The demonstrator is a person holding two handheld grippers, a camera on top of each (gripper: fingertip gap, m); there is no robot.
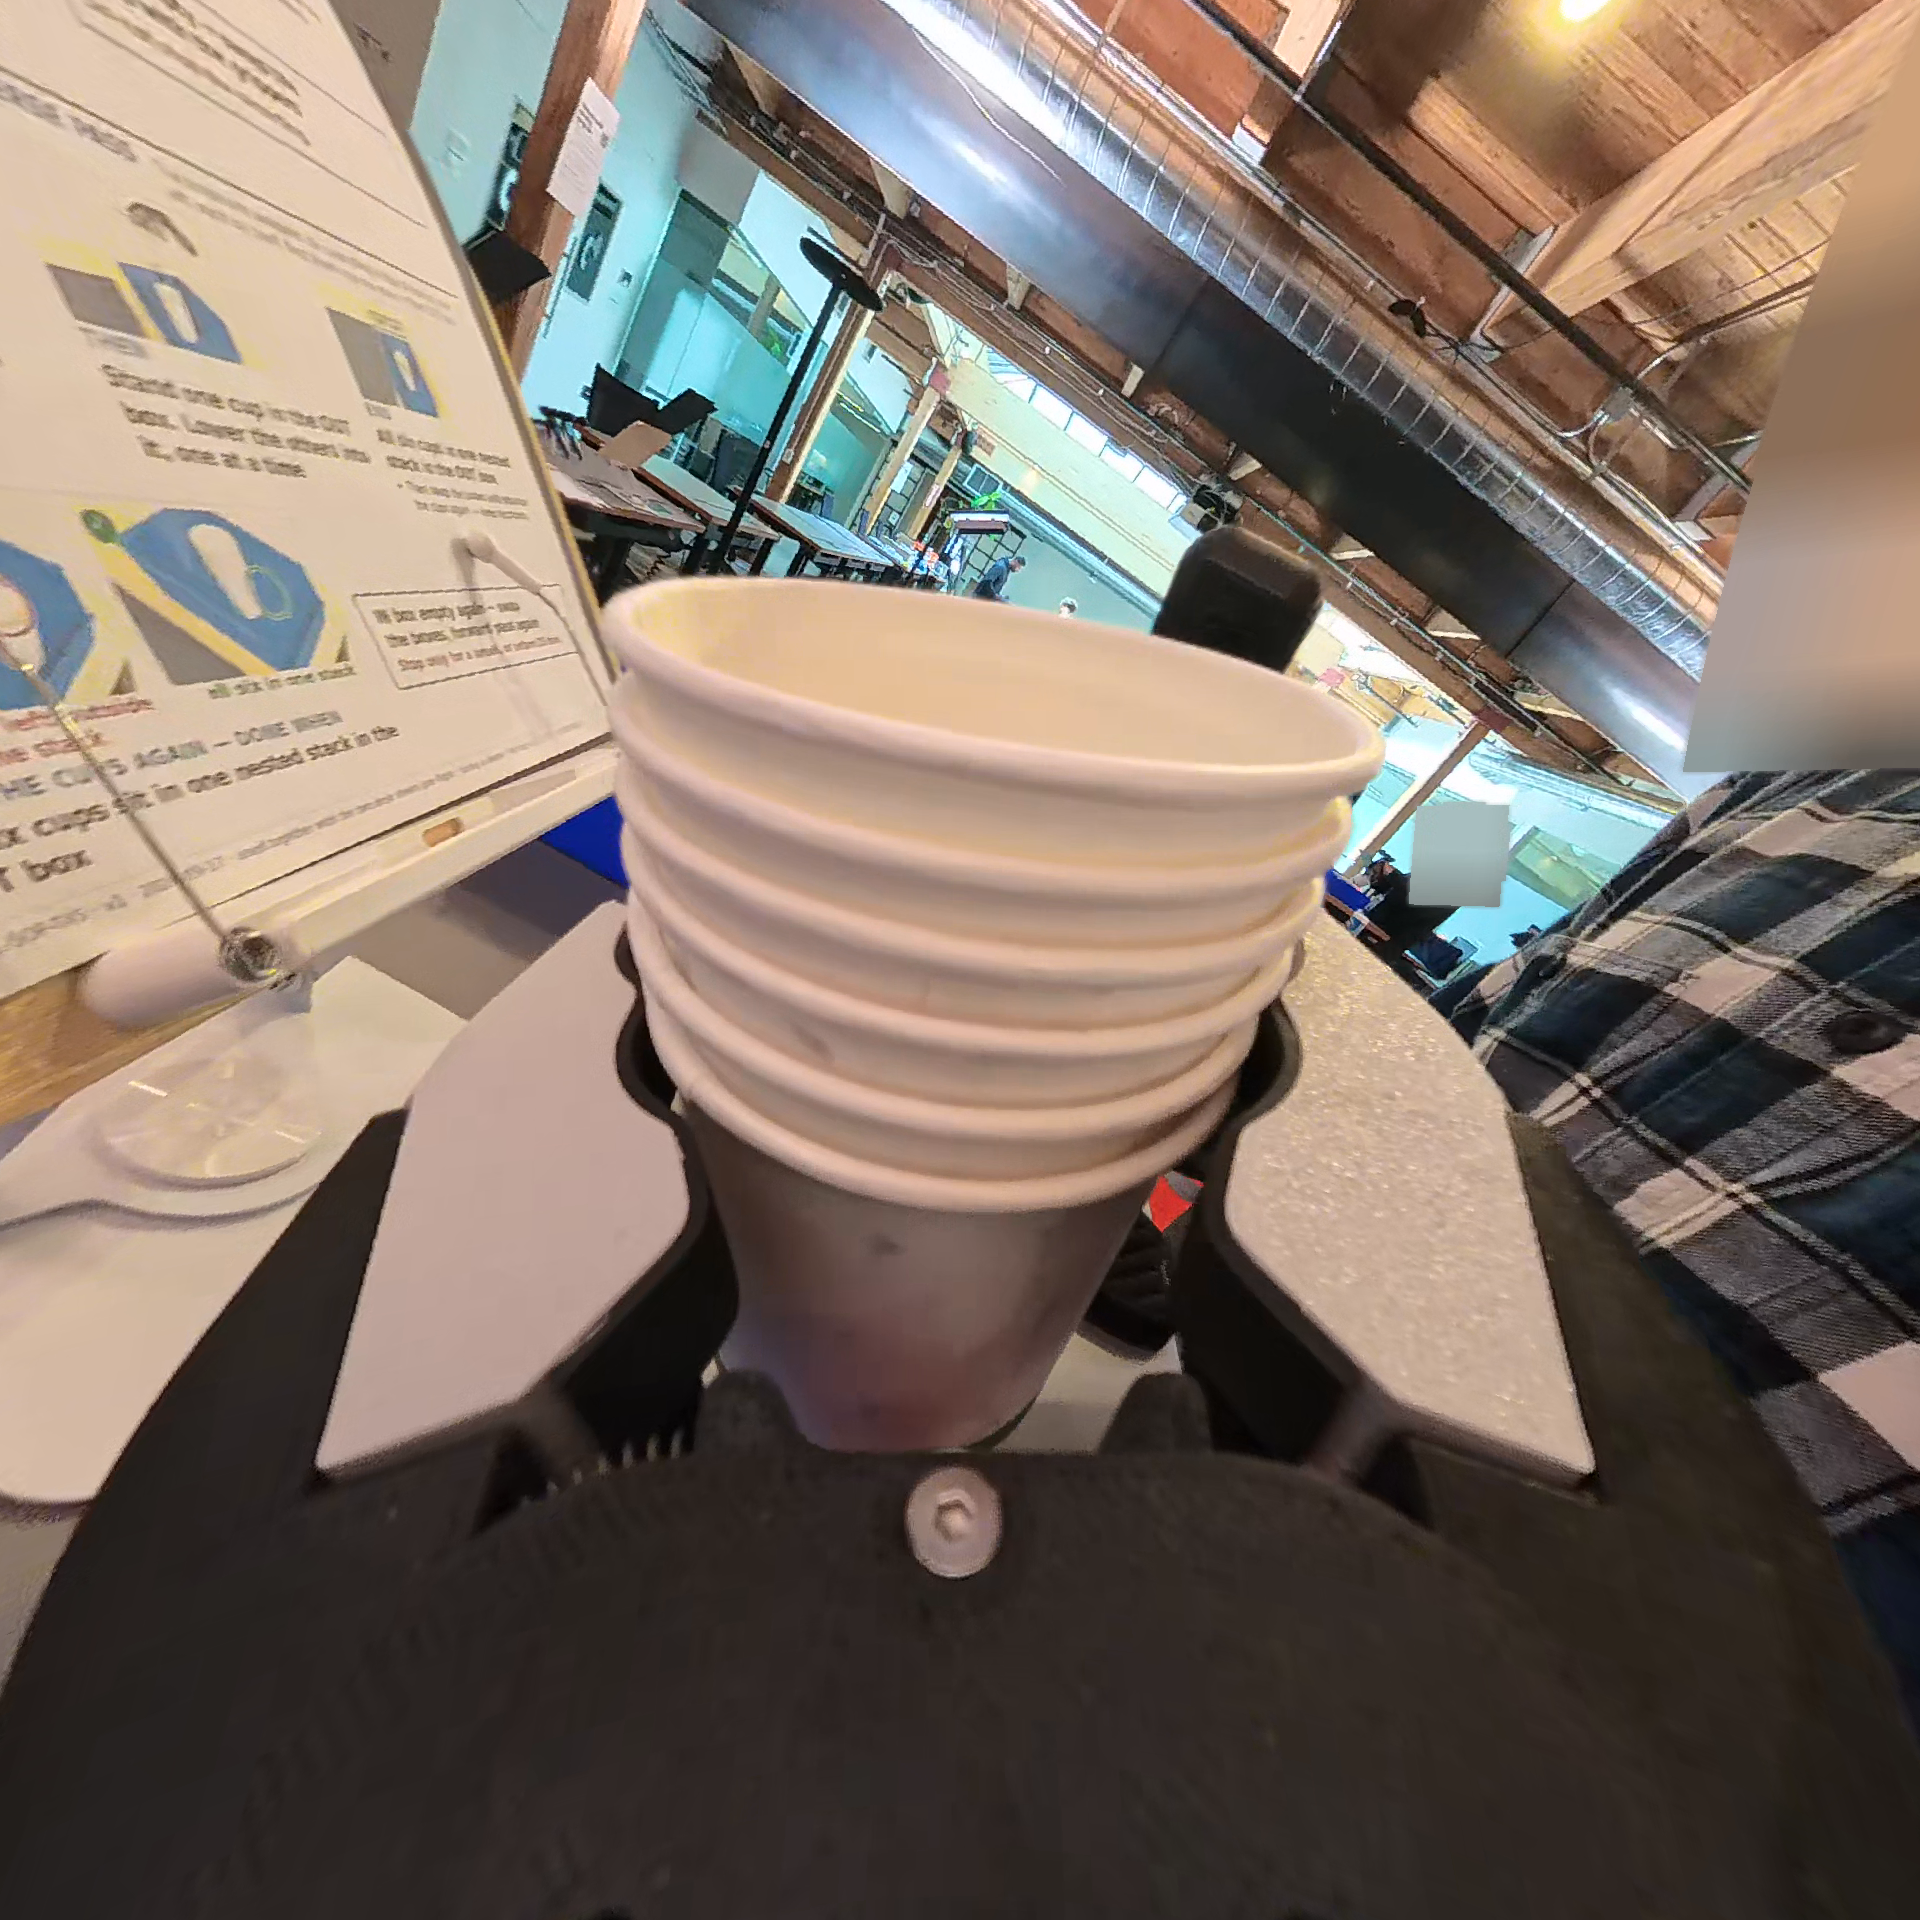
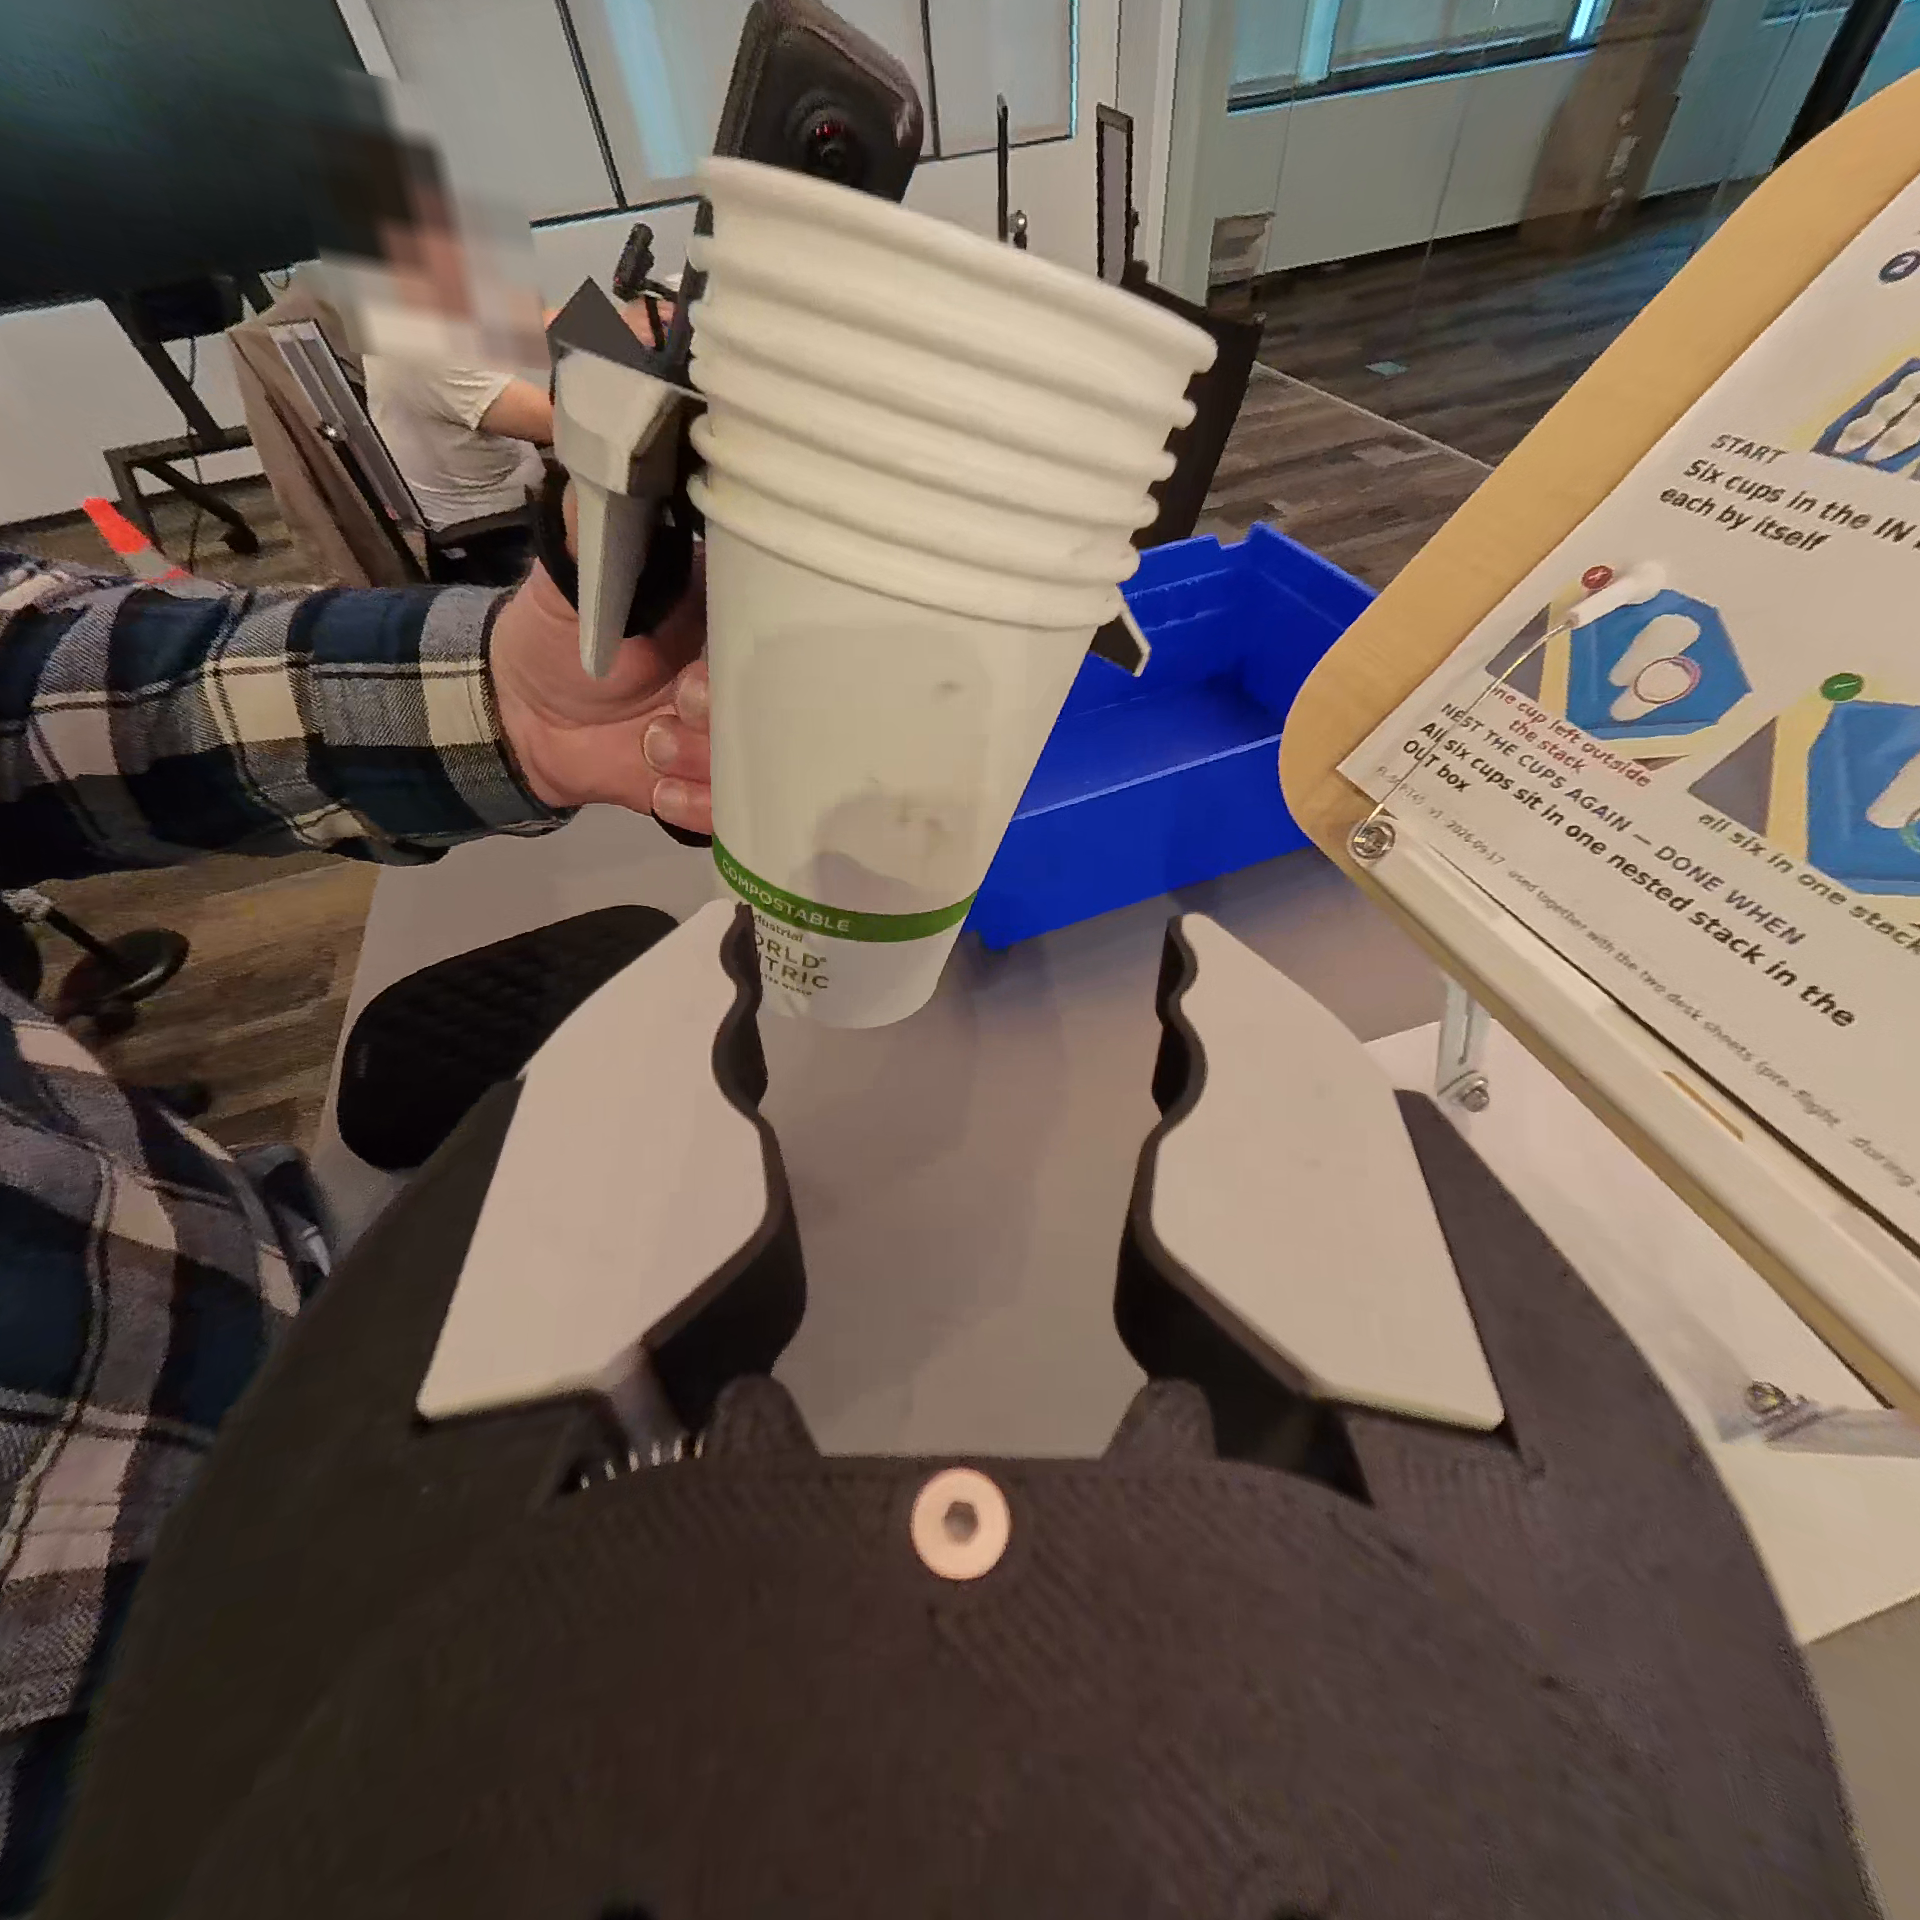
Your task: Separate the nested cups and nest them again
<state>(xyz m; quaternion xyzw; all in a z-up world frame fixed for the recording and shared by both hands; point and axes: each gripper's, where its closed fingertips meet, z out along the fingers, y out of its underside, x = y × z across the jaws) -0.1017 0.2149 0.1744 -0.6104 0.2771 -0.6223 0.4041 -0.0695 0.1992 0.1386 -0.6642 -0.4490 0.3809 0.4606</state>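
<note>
The nested cups (image 2: 894, 582), ribbed white paper with a green band, are hanging tilted in your left gripper (image 1: 951, 1029), its jaws clamping them; your right gripper (image 2: 956, 997) is gaping empty just below.

Your cup stack (image 2: 914, 582) was matt white paper w/ rolled rims, a glossy green band near the base. Left gripper (image 1: 956, 1029) had matt black ribbed plastic, fingers (image 1: 1382, 1143) faced w/ grainy light-grey plates, clamped on the stack. Right gripper (image 2: 956, 997), jaws apart: same matt black, smooth grey plates. Bin (image 2: 1174, 748) was glossy blue plastic at the tabletop's far edge. Board (image 2: 1455, 582) was pale wood, paper sheet on it. Your sleeve (image 2: 260, 707) was soft plaid cloth.
</note>
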